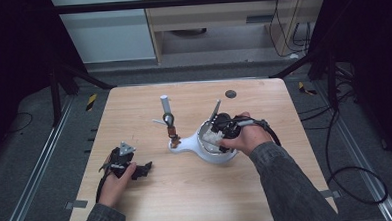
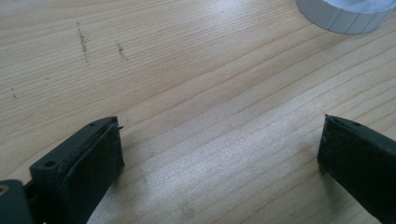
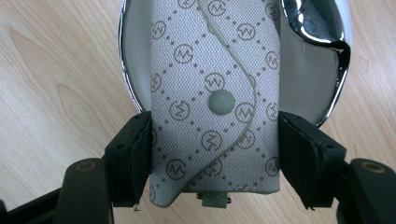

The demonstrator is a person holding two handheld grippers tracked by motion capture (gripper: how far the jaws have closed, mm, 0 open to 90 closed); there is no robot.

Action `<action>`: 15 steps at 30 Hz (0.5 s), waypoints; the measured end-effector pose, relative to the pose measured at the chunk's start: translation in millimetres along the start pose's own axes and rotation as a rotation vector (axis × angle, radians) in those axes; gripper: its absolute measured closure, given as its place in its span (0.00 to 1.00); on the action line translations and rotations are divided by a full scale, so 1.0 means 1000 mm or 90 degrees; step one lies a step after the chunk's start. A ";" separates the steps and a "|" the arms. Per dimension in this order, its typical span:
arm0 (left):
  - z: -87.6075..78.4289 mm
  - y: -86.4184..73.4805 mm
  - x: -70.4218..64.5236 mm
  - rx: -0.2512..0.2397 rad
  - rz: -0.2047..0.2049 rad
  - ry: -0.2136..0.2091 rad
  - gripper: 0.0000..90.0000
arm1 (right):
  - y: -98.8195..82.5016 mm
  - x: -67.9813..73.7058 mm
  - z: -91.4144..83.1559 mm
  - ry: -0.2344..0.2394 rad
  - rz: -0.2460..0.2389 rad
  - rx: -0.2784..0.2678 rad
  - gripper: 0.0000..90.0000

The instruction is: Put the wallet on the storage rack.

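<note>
Right gripper (image 3: 215, 154) pinching patterned pouch (image 3: 215, 93) over white dish (image 1: 213, 152) | left gripper (image 2: 219, 163) spread, idle left of dish | step: likely placing pouch in dish | next: lower, release

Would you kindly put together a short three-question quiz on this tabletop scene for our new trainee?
1. True or false: the left gripper holds something between its jaws.
2. What is the right gripper clamped on? A) a spoon B) a patterned fabric pouch C) a cable
3. Fill in: the pouch is held over a shiny ____ bowl.

Key: 1 false, its jaws stand apart over the bare wooden table; 2 B; 3 metal.
</note>
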State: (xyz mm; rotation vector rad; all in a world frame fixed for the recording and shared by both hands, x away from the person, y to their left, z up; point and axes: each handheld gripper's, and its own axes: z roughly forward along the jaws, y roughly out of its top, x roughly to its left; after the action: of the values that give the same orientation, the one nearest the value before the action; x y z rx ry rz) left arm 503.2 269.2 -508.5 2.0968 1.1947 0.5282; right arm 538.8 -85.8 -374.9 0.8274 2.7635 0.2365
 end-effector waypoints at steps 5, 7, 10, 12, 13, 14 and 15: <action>0.000 0.000 0.000 -0.001 -0.001 -0.001 0.00 | 0.002 -0.001 0.002 -0.005 -0.002 0.001 0.35; 0.000 0.000 0.000 -0.001 -0.001 -0.001 0.00 | 0.002 0.000 0.003 -0.004 0.000 0.002 0.35; 0.000 0.000 0.000 -0.001 -0.001 -0.002 0.00 | 0.003 0.000 0.003 -0.006 0.002 0.002 0.35; 0.000 0.000 0.000 -0.001 -0.001 -0.002 0.00 | 0.003 0.000 0.003 -0.006 0.002 0.003 0.35; 0.000 0.000 0.000 -0.001 0.000 -0.002 0.00 | 0.003 0.000 0.003 -0.005 0.002 0.003 0.35; 0.000 0.000 0.000 -0.001 0.000 -0.002 0.00 | 0.003 0.000 0.004 -0.006 0.001 0.003 0.35; 0.000 0.000 0.000 -0.001 0.000 -0.002 0.00 | 0.003 0.000 0.004 -0.006 0.002 0.004 0.35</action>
State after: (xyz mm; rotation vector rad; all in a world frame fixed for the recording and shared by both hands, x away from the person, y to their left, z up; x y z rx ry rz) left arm 503.3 268.6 -508.6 2.0950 1.1923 0.5251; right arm 541.2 -83.0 -378.0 0.8316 2.7563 0.2253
